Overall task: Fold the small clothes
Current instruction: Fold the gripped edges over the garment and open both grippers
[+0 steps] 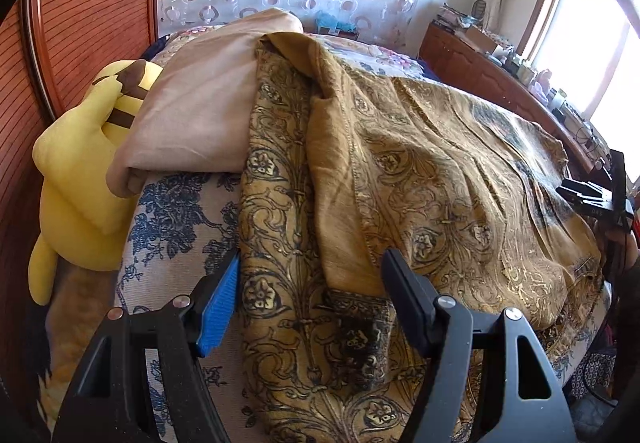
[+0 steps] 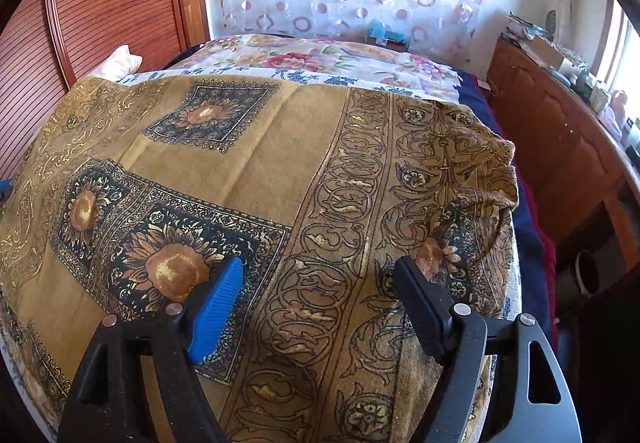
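A golden-brown cloth with black scrollwork and sunflower squares [image 1: 420, 171] lies spread over the bed. In the left wrist view its left part is bunched into a long fold. My left gripper [image 1: 313, 259] hangs just over that folded edge, jaws wide and nothing pressed between the blue pad [image 1: 220, 307] and the black pad [image 1: 408, 303]. In the right wrist view the cloth [image 2: 280, 147] lies fairly flat, with a rumpled corner at the right. My right gripper [image 2: 319, 263] stands open above its patterned border. The right gripper also shows at the left wrist view's right edge.
A yellow plush toy [image 1: 76, 179] and a folded beige blanket [image 1: 200, 111] lie at the bed's left. The blue-flowered sheet [image 1: 176, 219] shows beneath. A ribbed wooden door [image 2: 100, 3] stands at the left, and a wooden cabinet [image 2: 560, 147] with clutter runs along the right under the window.
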A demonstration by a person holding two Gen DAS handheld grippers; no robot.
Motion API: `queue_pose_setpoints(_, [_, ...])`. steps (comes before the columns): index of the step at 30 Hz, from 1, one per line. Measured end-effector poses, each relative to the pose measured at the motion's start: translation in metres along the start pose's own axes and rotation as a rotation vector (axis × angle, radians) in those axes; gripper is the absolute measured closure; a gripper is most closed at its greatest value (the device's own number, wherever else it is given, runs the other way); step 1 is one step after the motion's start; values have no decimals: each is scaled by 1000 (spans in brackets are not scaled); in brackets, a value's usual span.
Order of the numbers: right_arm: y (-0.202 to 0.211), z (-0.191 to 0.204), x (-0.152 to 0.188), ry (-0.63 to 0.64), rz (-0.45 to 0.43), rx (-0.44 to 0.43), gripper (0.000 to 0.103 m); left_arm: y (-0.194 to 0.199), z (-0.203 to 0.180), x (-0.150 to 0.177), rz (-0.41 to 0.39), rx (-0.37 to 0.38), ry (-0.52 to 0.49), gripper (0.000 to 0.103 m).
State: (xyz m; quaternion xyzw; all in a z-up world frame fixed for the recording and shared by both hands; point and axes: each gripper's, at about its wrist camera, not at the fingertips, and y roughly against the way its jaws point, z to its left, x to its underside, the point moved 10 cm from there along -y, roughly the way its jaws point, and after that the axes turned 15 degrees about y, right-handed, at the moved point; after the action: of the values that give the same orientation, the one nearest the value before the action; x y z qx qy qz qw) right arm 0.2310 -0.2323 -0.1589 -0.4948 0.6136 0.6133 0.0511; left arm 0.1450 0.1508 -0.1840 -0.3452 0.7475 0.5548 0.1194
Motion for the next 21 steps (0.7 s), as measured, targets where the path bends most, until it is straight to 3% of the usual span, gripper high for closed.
queue_pose_setpoints(12, [0,0,1,0,1,1,22,-2,-4,2,-6,-22,-27,32])
queue_pose_setpoints(17, [0,0,1,0,1,1,22,1,-6,6,5,14,-12,33])
queue_pose_setpoints(19, [0,0,1,0,1,1,22,2,-11,10,17,48,-26,37])
queue_pose_setpoints(21, [0,0,1,0,1,1,22,2,-16,15,8,30,-84,50])
